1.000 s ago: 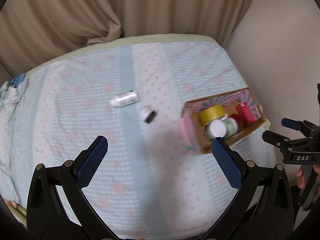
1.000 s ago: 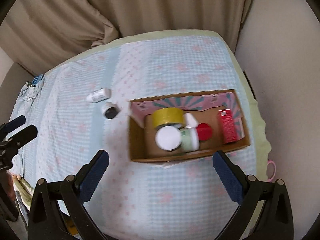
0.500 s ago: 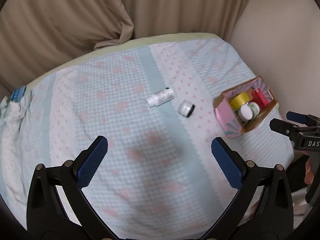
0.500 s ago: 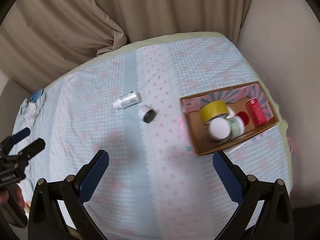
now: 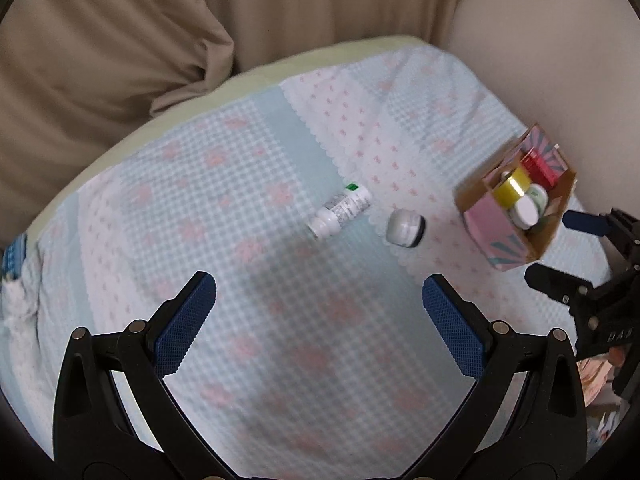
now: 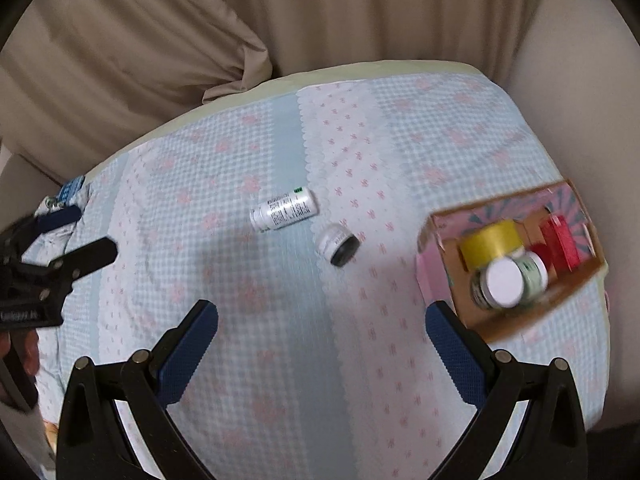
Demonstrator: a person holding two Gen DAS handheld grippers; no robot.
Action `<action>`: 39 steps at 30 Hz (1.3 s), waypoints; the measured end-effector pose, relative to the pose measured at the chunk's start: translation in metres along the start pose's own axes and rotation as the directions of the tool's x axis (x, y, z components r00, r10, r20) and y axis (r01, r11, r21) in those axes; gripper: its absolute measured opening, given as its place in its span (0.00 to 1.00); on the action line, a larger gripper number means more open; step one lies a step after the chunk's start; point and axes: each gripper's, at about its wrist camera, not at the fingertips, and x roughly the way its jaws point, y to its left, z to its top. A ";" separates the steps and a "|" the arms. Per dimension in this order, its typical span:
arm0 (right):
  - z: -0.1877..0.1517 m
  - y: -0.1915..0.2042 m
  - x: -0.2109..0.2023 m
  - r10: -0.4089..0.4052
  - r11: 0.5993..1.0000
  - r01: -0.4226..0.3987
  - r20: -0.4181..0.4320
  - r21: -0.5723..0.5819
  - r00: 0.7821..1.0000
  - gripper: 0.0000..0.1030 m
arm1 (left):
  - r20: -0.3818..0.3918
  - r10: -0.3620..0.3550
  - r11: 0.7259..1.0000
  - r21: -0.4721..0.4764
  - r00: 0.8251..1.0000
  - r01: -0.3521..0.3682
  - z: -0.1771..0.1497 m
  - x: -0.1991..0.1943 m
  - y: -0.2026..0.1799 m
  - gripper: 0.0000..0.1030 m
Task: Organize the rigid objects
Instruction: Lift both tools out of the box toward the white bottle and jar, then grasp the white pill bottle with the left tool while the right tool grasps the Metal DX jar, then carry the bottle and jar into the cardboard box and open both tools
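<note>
A white pill bottle (image 5: 339,210) (image 6: 285,208) lies on its side on the checked bedspread (image 5: 248,184) (image 6: 400,136). A small white jar with a black lid (image 5: 405,227) (image 6: 337,244) lies just right of it. A pink cardboard box (image 5: 496,232) (image 6: 430,268) at the right holds a yellow tape roll (image 6: 491,240), white-lidded jars and a red box (image 6: 562,242). My left gripper (image 5: 320,324) is open and empty above the spread, short of the bottle. My right gripper (image 6: 322,344) is open and empty, short of the jar.
Beige curtains (image 5: 120,40) (image 6: 160,40) hang behind the bed. A pale wall (image 5: 540,32) stands to the right. The bed's right edge runs just past the box. A blue-patterned cloth bunches at the far left (image 6: 70,190).
Both grippers have swung left, from over the box toward the bottle and jar, which now sit more central. The box has shifted to the right edge of both views. Jaws stay open.
</note>
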 end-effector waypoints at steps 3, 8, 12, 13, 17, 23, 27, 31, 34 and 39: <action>0.014 0.002 0.032 -0.023 0.997 0.022 -0.017 -0.074 1.000 1.00 | -0.039 -0.025 0.999 0.028 0.999 0.026 0.020 0.038 0.006 1.00; 0.029 -0.001 0.093 -0.034 0.983 0.022 -0.059 -0.182 0.998 1.00 | -0.103 -0.050 0.993 0.104 0.993 0.061 0.052 0.113 -0.001 0.98; 0.032 -0.002 0.142 -0.030 0.954 -0.005 -0.114 -0.299 0.993 1.00 | -0.167 -0.073 0.981 0.166 0.983 0.101 0.066 0.172 -0.014 0.95; 0.033 -0.003 0.154 -0.036 0.946 -0.007 -0.128 -0.324 0.991 1.00 | -0.183 -0.074 0.977 0.184 0.980 0.108 0.067 0.186 -0.017 0.94; 0.036 -0.008 0.197 -0.027 0.930 -0.041 -0.177 -0.366 0.984 1.00 | -0.256 -0.078 0.959 0.244 0.963 0.143 0.071 0.238 -0.029 0.91; 0.035 -0.004 0.245 -0.046 0.886 -0.069 -0.236 -0.458 0.971 0.85 | -0.341 -0.085 0.939 0.287 0.936 0.190 0.069 0.291 -0.035 0.78; 0.032 0.000 0.257 -0.065 0.856 -0.073 -0.246 -0.512 0.967 0.77 | -0.363 -0.088 0.919 0.329 0.928 0.216 0.067 0.305 -0.042 0.70; 0.027 0.004 0.263 -0.077 0.826 -0.082 -0.256 -0.557 0.964 0.55 | -0.373 -0.055 0.889 0.405 0.926 0.216 0.061 0.314 -0.054 0.55; 0.023 0.008 0.265 -0.083 0.814 -0.084 -0.257 -0.575 0.963 0.54 | -0.367 -0.057 0.873 0.432 0.928 0.224 0.059 0.314 -0.058 0.54; 0.021 0.007 0.263 -0.079 0.828 -0.080 -0.257 -0.555 0.963 0.53 | -0.367 -0.063 0.881 0.417 0.928 0.224 0.057 0.311 -0.055 0.53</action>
